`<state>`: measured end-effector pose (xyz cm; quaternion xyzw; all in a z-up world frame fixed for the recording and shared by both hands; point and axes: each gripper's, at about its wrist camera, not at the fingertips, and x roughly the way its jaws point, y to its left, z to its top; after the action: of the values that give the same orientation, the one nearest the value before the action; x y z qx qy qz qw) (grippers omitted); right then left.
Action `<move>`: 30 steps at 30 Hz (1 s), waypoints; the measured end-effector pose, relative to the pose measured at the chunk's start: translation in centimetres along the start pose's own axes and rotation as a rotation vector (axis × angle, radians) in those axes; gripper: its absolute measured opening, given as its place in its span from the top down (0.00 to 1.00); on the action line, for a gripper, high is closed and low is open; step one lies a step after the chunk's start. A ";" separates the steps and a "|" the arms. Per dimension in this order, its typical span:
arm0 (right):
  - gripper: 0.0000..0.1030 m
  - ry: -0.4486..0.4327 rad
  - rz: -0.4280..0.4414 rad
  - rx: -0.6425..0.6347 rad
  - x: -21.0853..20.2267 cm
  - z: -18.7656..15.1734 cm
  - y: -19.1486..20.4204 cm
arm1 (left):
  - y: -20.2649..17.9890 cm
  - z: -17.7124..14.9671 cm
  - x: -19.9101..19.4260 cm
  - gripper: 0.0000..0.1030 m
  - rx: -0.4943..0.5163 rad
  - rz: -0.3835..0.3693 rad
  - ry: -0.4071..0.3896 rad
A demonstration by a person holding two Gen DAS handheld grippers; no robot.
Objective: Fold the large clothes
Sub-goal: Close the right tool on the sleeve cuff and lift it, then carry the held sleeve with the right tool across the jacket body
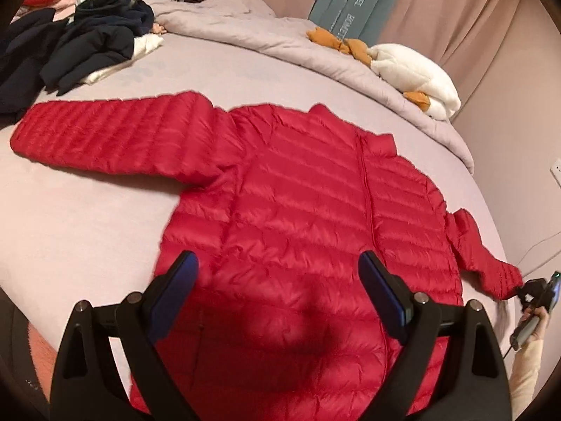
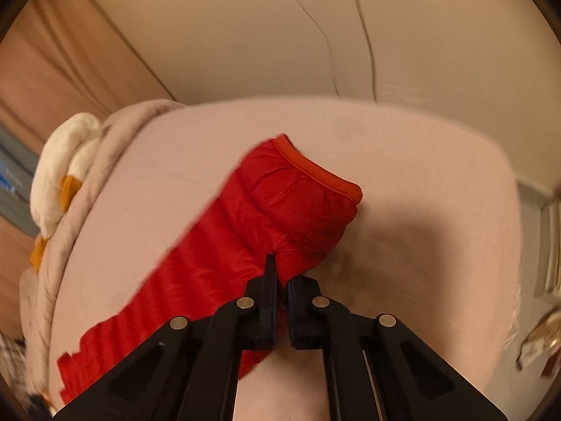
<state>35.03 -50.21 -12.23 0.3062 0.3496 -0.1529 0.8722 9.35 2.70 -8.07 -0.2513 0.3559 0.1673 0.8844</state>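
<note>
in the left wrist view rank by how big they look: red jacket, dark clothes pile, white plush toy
1. red jacket
2. dark clothes pile
3. white plush toy
The pile and toy lie farther from the camera, so their true sizes are unsure.

Only readable stuff is on the tall blue-grey cardboard box (image 1: 345, 0) leaning against the curtain behind the bed: pale letters running down its side, "HANE" and "HOME", both cut off. Right wrist view shows that box too, print way too blurry.
</note>
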 end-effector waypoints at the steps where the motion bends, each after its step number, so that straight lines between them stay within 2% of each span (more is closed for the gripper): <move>1: 0.95 -0.027 0.026 -0.030 -1.8 -0.1 1.3 | 0.1 0.2 -0.5 0.11 -0.003 -0.004 -0.016; 4: 0.95 -0.101 0.107 -0.090 -6.6 -0.4 4.6 | 0.9 0.7 -2.3 0.11 -0.040 -0.018 -0.081; 8: 0.95 -0.183 0.229 -0.220 -13.3 -2.1 10.1 | 1.9 1.7 -4.0 0.11 -0.083 -0.045 -0.106; 14: 0.95 -0.218 0.392 -0.390 -20.0 -6.8 16.7 | 3.3 2.5 -5.7 0.10 -0.129 -0.076 -0.140; 19: 0.95 -0.219 0.441 -0.527 -22.4 -10.1 20.4 | 4.1 2.6 -7.0 0.10 -0.129 -0.075 -0.171; 23: 0.95 -0.214 0.456 -0.593 -23.9 -11.8 20.9 | 4.6 2.3 -7.5 0.10 -0.119 -0.067 -0.165; 30: 0.95 -0.175 0.475 -0.677 -23.2 -12.4 23.2 | 5.6 2.3 -7.3 0.10 -0.139 -0.043 -0.155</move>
<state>23.34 -23.27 6.90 0.0604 0.2244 0.1505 0.9609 2.90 7.71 -3.21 -0.3061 0.2684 0.1917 0.8931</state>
